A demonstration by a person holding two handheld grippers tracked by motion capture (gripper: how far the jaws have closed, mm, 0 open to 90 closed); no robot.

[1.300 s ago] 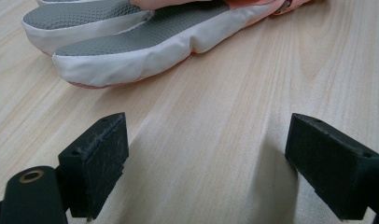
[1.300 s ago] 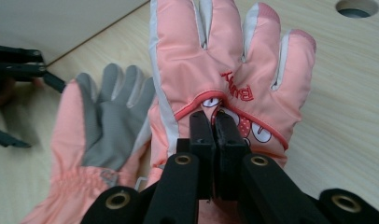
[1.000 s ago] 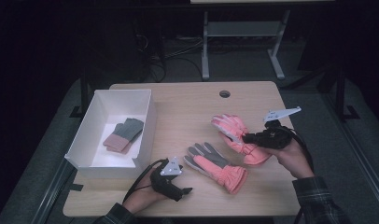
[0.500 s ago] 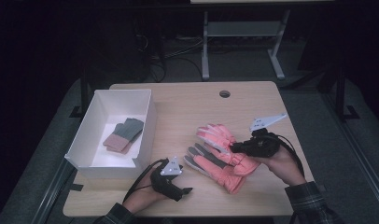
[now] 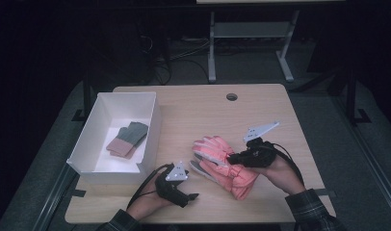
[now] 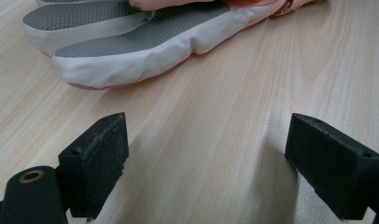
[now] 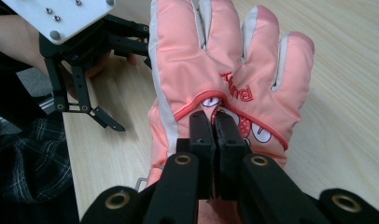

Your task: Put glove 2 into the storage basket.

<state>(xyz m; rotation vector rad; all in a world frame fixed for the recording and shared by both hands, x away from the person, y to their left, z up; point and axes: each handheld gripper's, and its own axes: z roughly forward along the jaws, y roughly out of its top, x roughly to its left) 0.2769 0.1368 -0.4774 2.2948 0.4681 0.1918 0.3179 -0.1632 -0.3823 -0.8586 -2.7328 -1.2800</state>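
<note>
The puffy pink winter glove (image 7: pixel 225 79) lies on top of a second pink glove with a grey grippy palm (image 6: pixel 131 51), in the middle of the light wooden tabletop (image 5: pixel 193 110), a little toward the right. The right tongs (image 7: pixel 214 122) are squeezed shut on a fold of the top glove's back, just below its red letters, so they hold it by the cloth. The left tongs (image 6: pixel 201 158) rest low on the tabletop near the front edge, spread wide apart with nothing between them, and they point at the white and grey fingers of the bottom glove. To the left stands a white cardboard box (image 5: pixel 150 125), and inside it lies a pair of small grey and brown knit gloves (image 5: pixel 127 138). It looks like the pink gloves are being stacked as a pair, maybe to go in the box too. To do this well, the right tongs should keep a firm pinch and set the top glove down flat, fingers over fingers. The pinch is thin, so a quick pull could let the cloth slip out. The left tongs could hold the bottom glove so it does not slide.
</note>
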